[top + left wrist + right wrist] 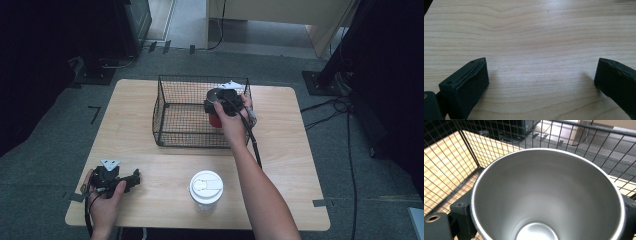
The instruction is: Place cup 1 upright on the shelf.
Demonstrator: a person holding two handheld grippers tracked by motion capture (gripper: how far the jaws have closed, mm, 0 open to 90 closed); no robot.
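A red cup with a steel inside (215, 120) is held in the black wire basket (170, 107), at its right side. My right gripper (220, 102) is shut on it. In the right gripper view the cup's open mouth (546, 195) faces the camera, with a jaw pressed against each side of its rim. My left gripper (131, 179) rests near the table's front left corner, pointing right. Its jaws stand wide apart over bare wood (541, 57), and nothing lies between them. A clear cup with a white lid (205, 189) stands at the front middle of the table.
The wooden table (130, 130) has its front edge close to my left hand. The basket's wire walls (461, 152) surround the red cup. Cables (345, 130) run over the grey floor to the right. Dark equipment stands behind the table.
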